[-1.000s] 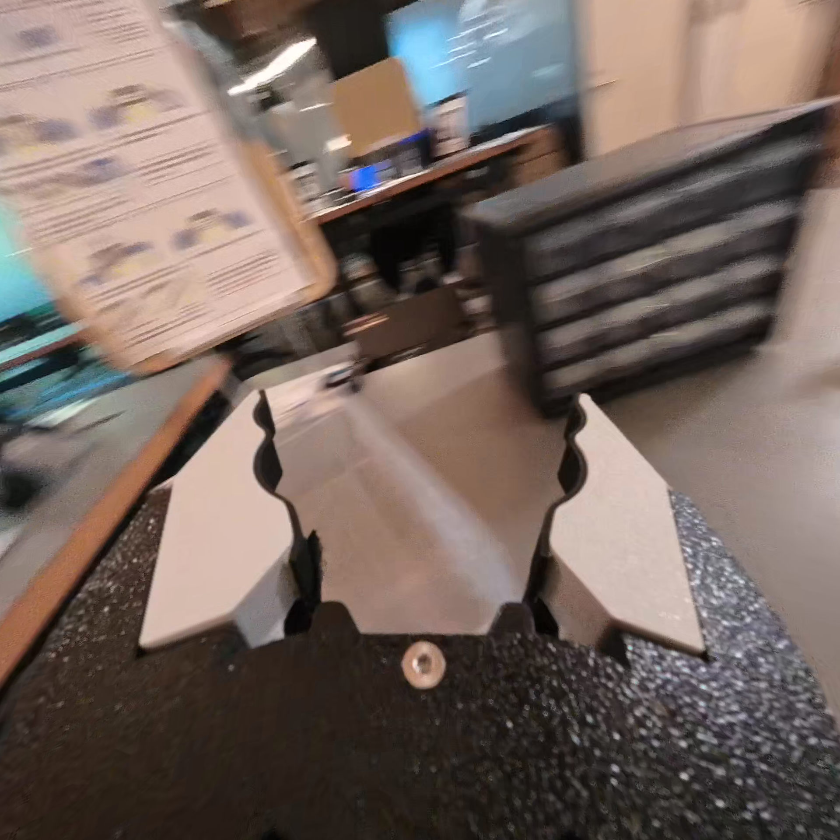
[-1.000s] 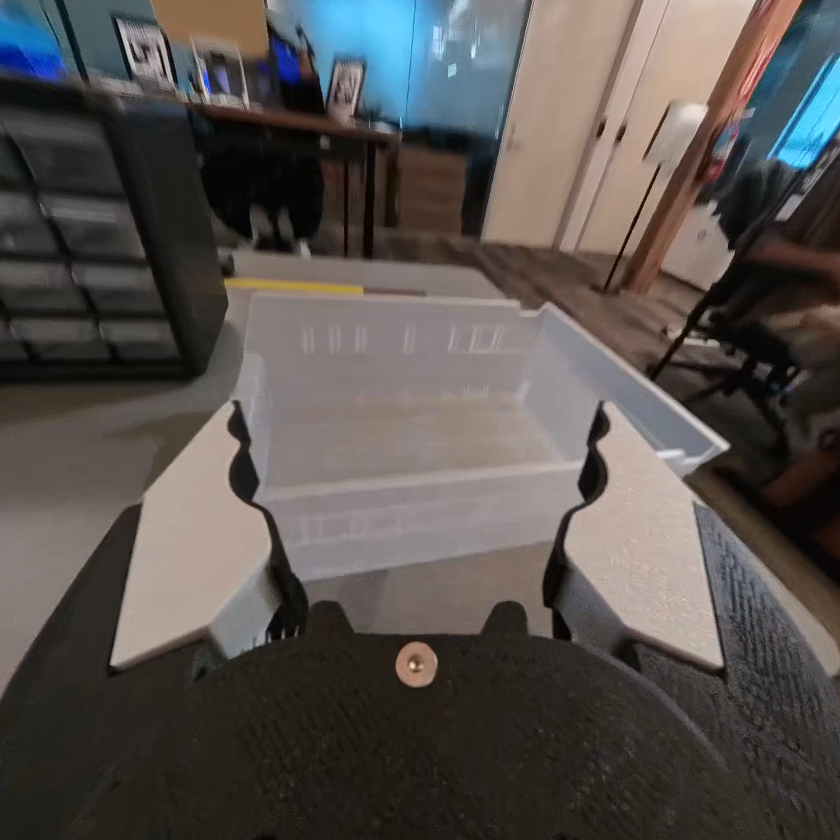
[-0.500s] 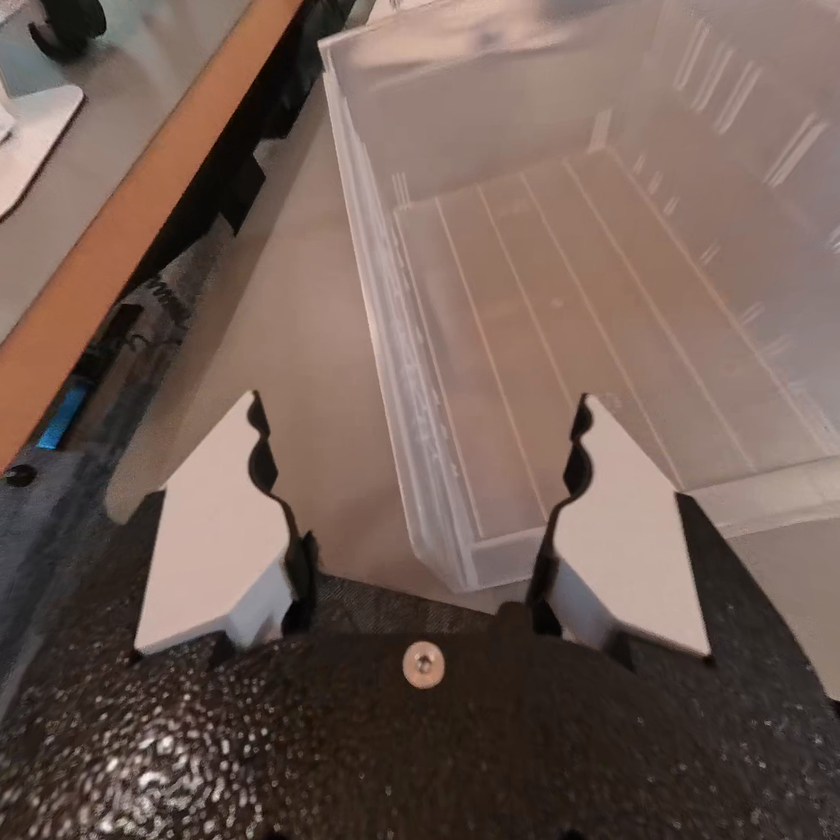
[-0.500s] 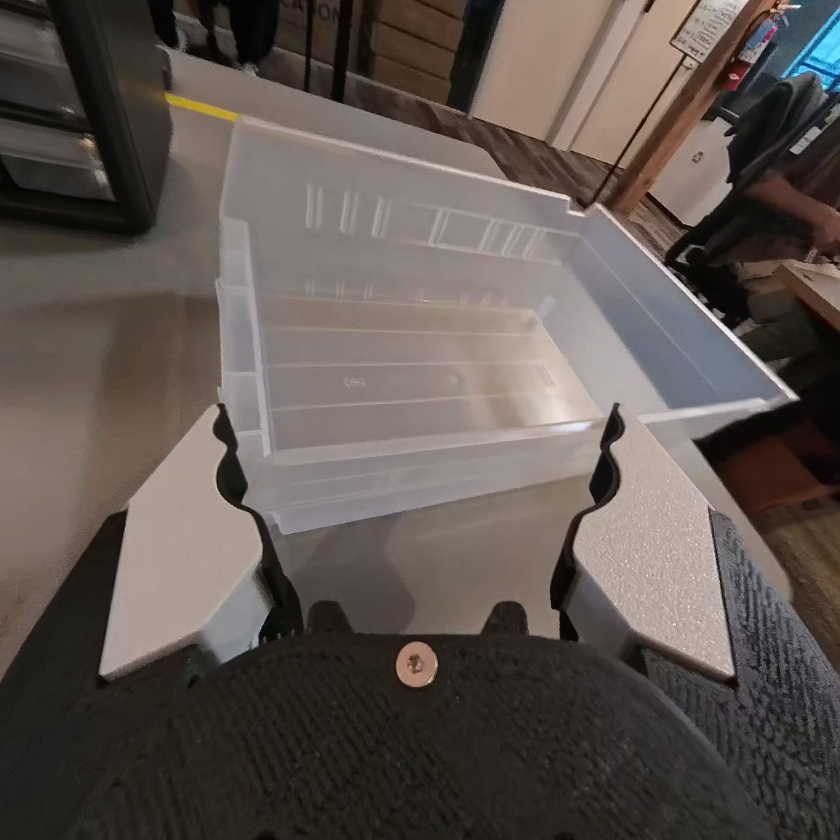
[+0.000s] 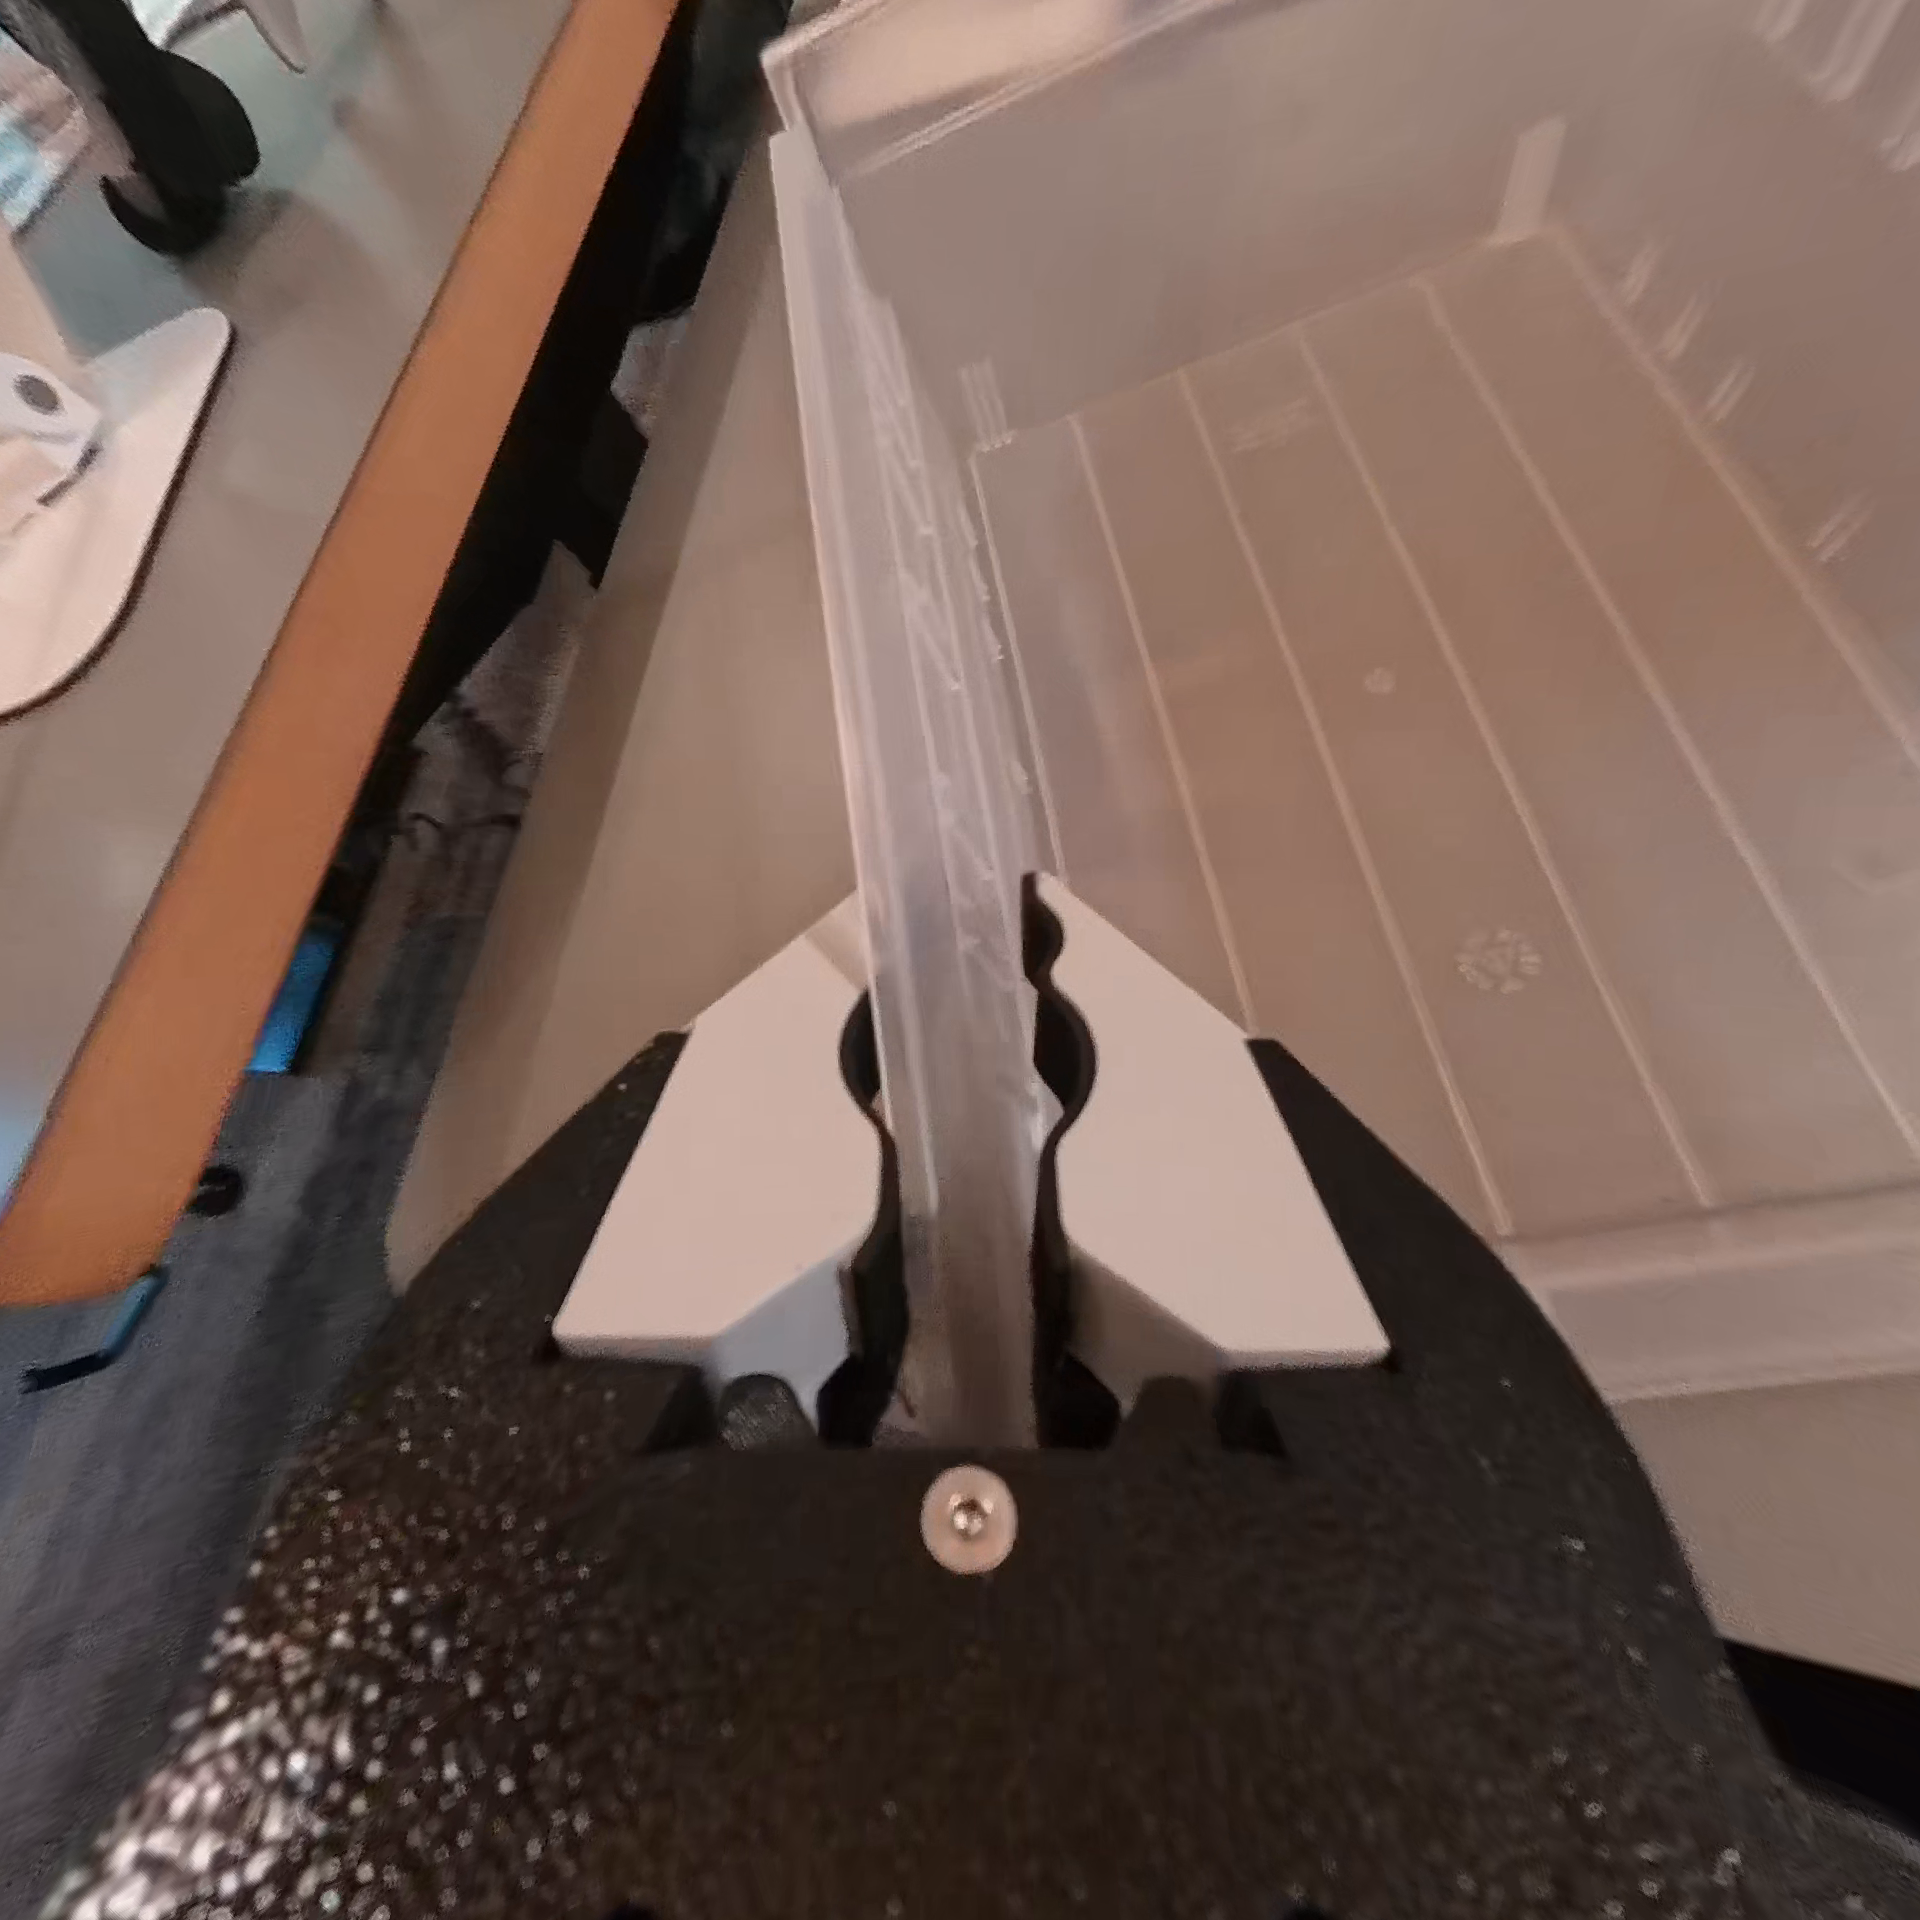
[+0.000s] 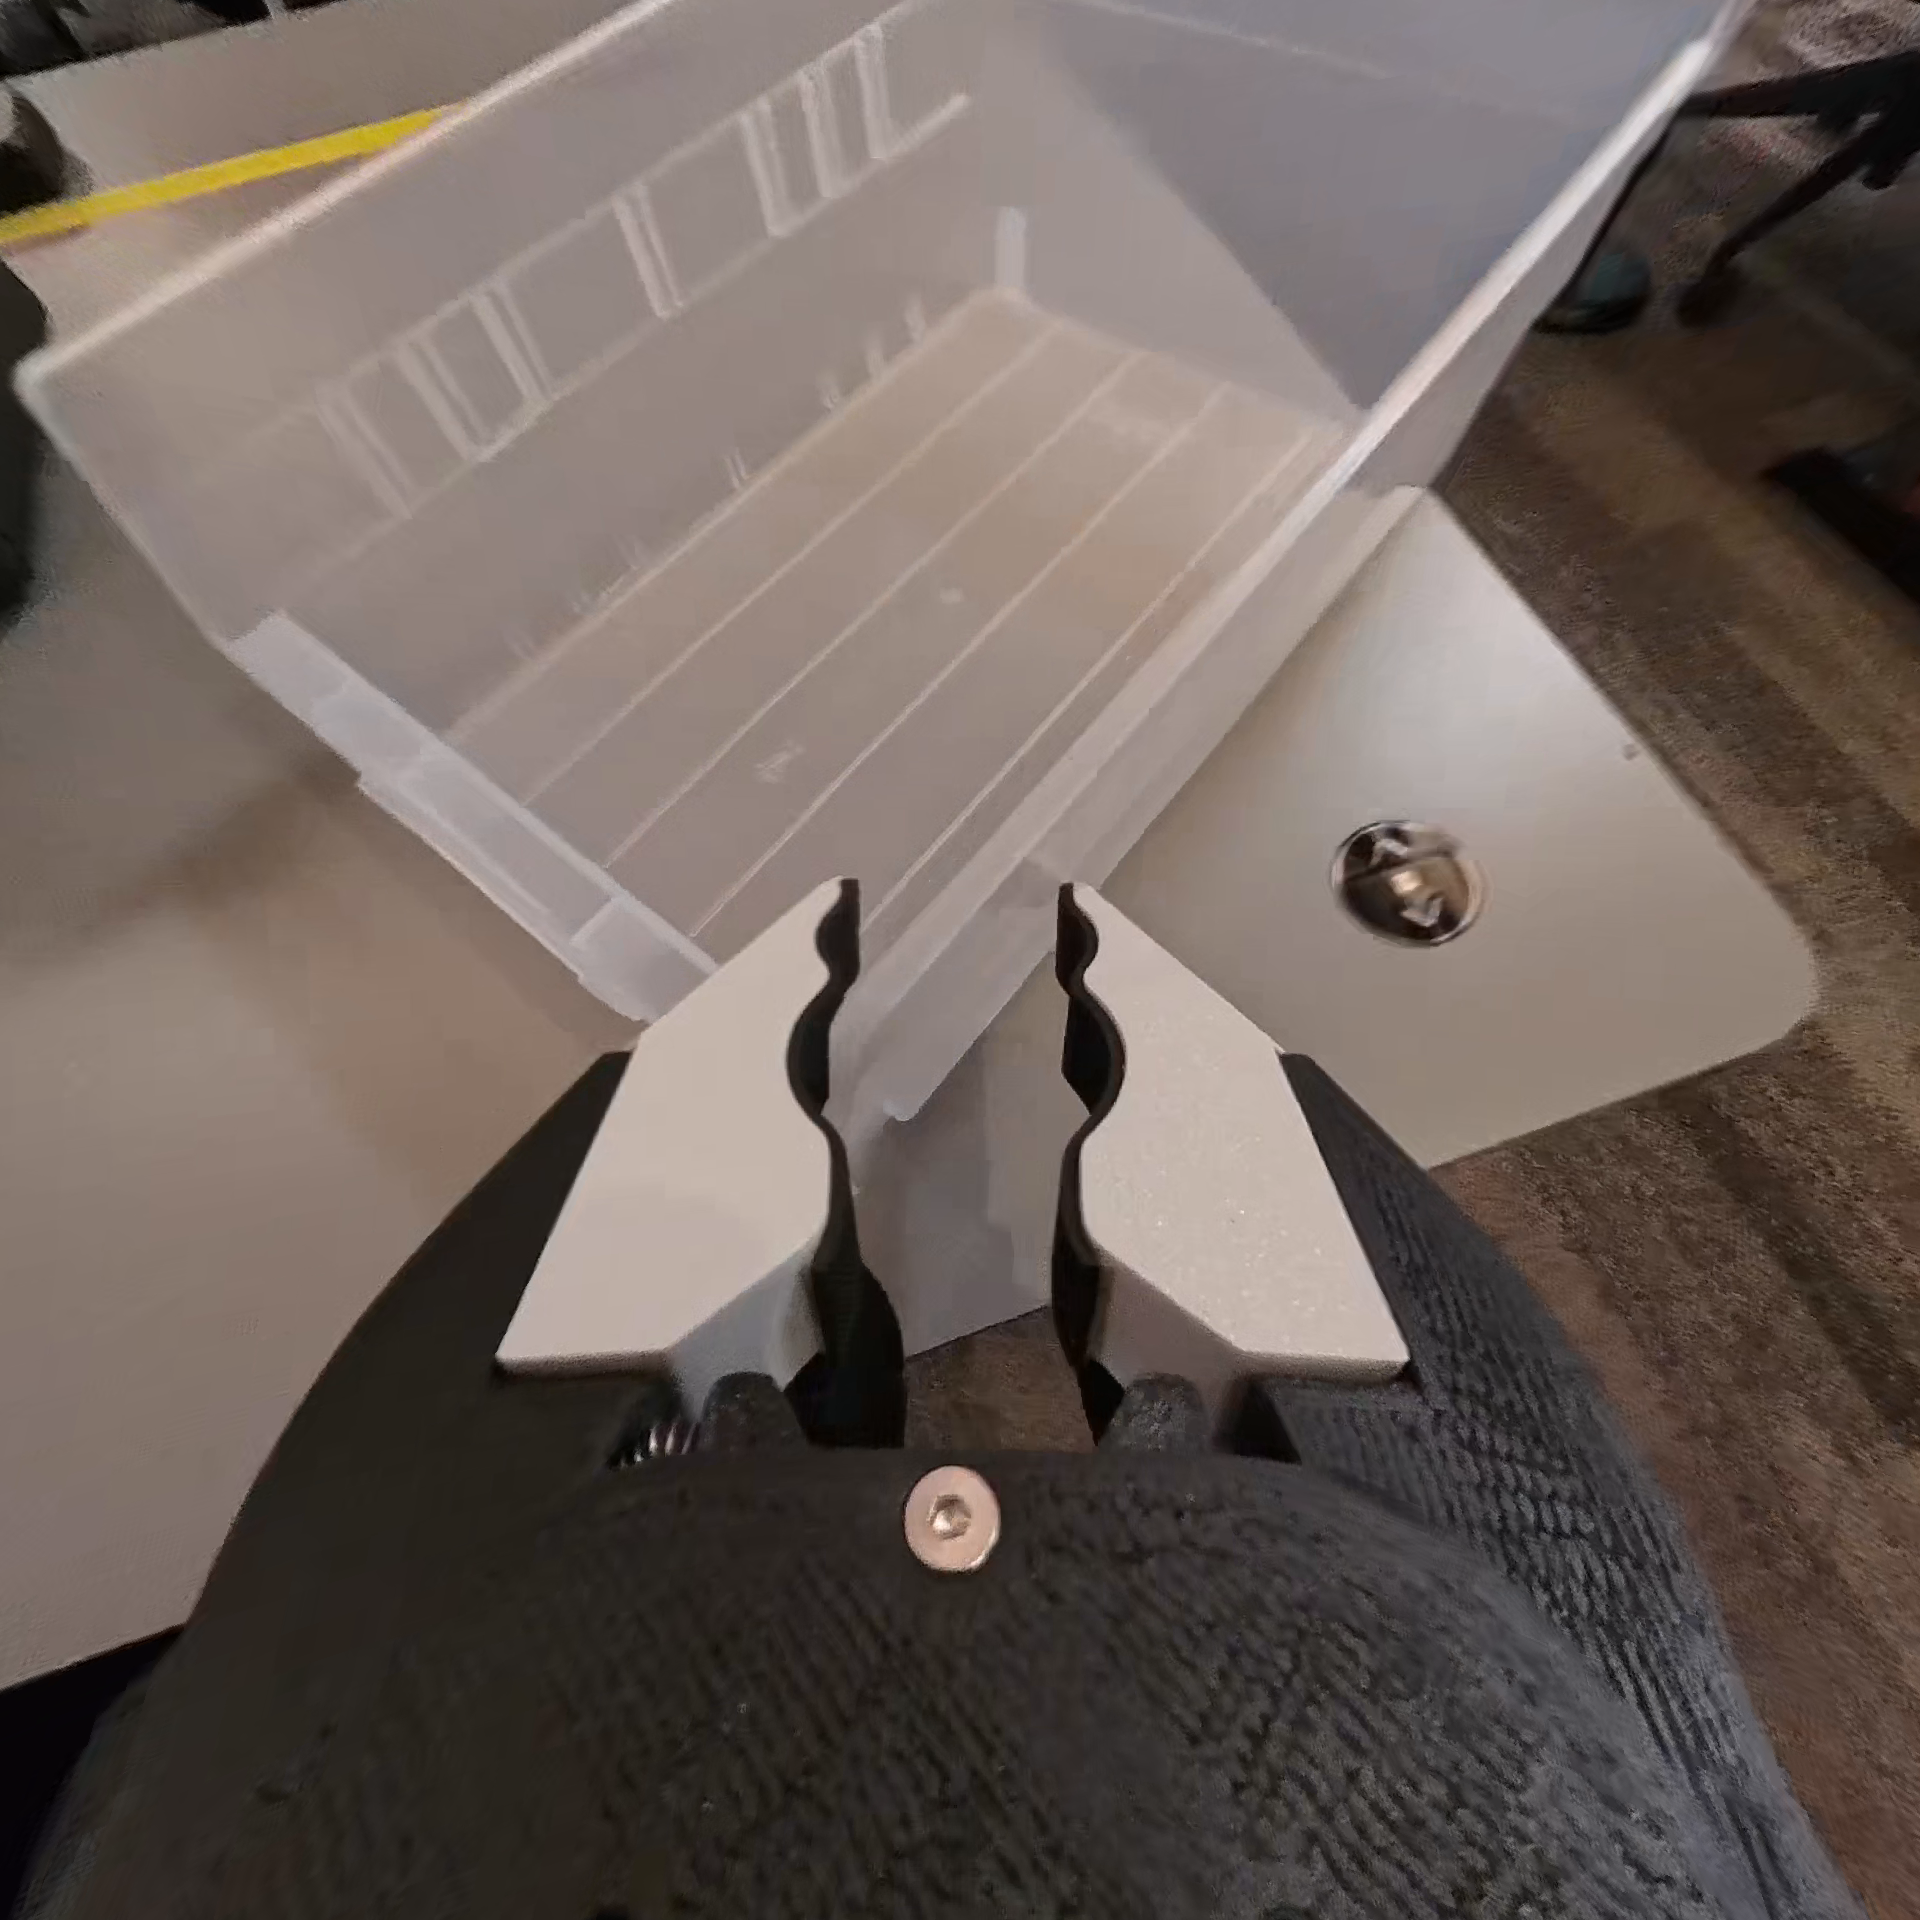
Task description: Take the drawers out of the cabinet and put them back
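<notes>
- The left gripper (image 5: pixel 951 904) is clamped on the left side wall of the clear plastic drawer (image 5: pixel 1455 727); the wall runs straight up between its nearly closed jaws.
- The drawer sits on the grey table (image 5: pixel 665 831), its floor to the right of that wall; its far and right edges are cut off.
- The right gripper (image 6: pixel 956 904) straddles the drawer's (image 6: pixel 831 582) near right wall, jaws narrowly apart; actual contact is hard to make out.
- Right of the drawer, a round metal fitting (image 6: pixel 1408 883) sits in the table (image 6: pixel 156 987).

Pale grey table (image 6: pixel 208 1195) bearing a clear plastic drawer (image 6: pixel 831 623), yellow tape strip (image 6: pixel 208 187) at the far edge.
</notes>
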